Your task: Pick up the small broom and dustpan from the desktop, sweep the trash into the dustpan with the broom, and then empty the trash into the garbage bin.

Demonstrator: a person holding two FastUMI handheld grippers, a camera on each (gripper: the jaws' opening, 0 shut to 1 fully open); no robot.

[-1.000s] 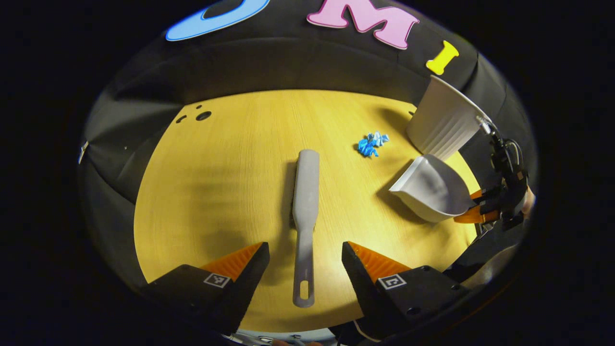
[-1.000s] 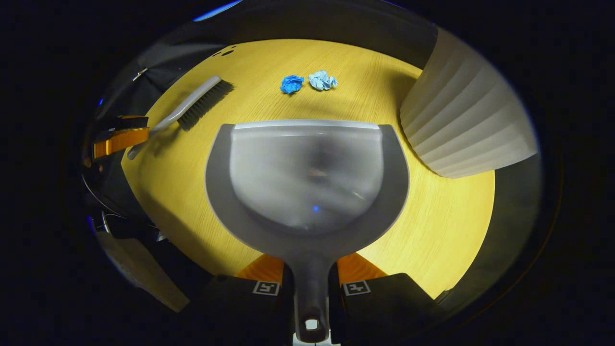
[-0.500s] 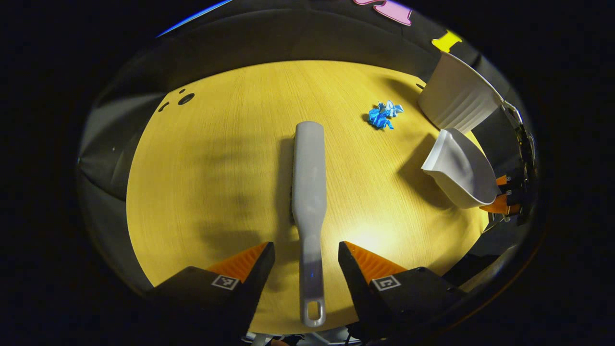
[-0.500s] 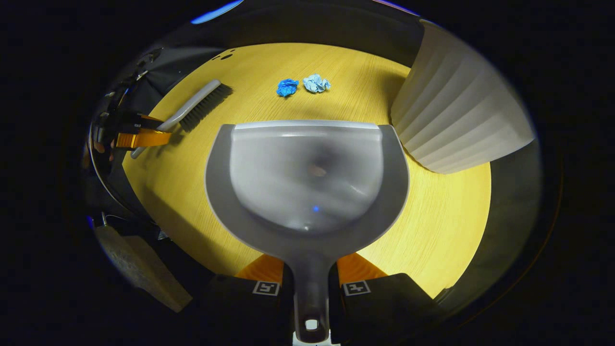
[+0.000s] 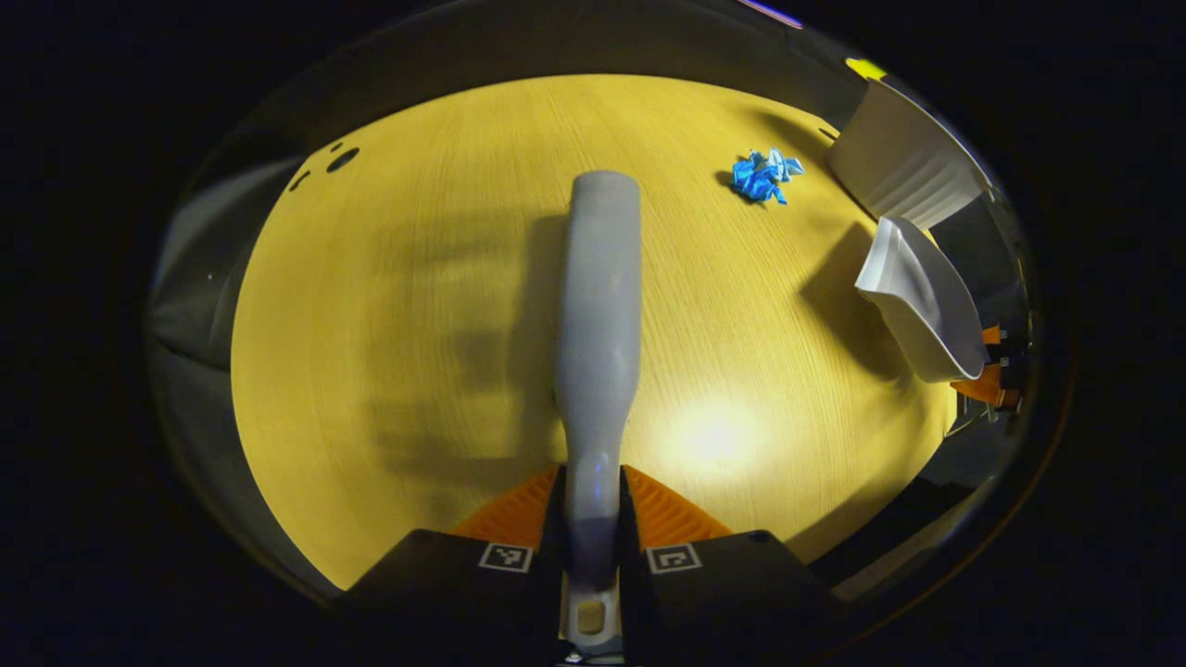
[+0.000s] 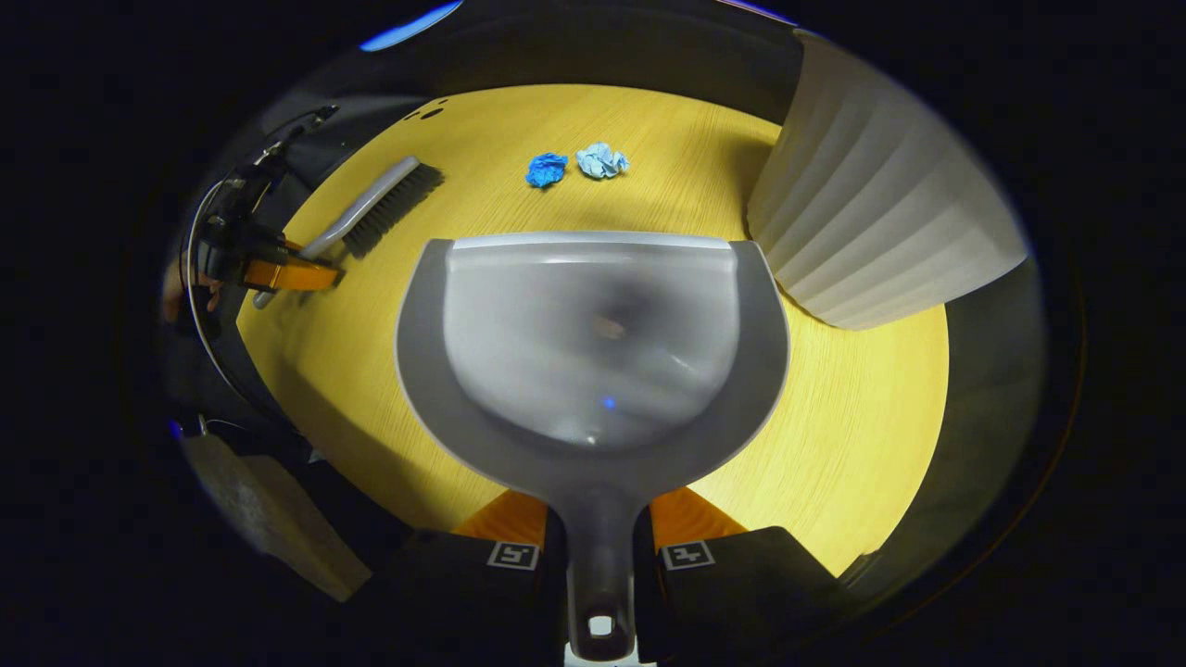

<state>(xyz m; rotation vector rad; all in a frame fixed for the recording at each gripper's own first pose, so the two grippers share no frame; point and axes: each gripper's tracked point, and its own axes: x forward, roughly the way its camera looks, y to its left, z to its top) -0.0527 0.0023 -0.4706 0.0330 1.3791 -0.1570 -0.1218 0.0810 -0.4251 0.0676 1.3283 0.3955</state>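
The left gripper (image 5: 590, 500) is clamped on the broom (image 5: 599, 306) handle; a second ago its jaws stood apart on either side of the handle, which lay on the table (image 5: 417, 306). Each finger carries a small square marker; no readable writing anywhere. The broom runs straight ahead from the jaws. Ahead and right of them lies the blue trash (image 5: 763, 176), with the white bin (image 5: 903, 157) beyond it at the table's far right edge. Bare table spreads left of the broom.

The right gripper (image 6: 599, 533) is clamped on the dustpan (image 6: 593, 343) handle, as before. Past the pan's front lip lie the two trash wads, apart from it, with open tabletop between. The bin stands just right of the pan.
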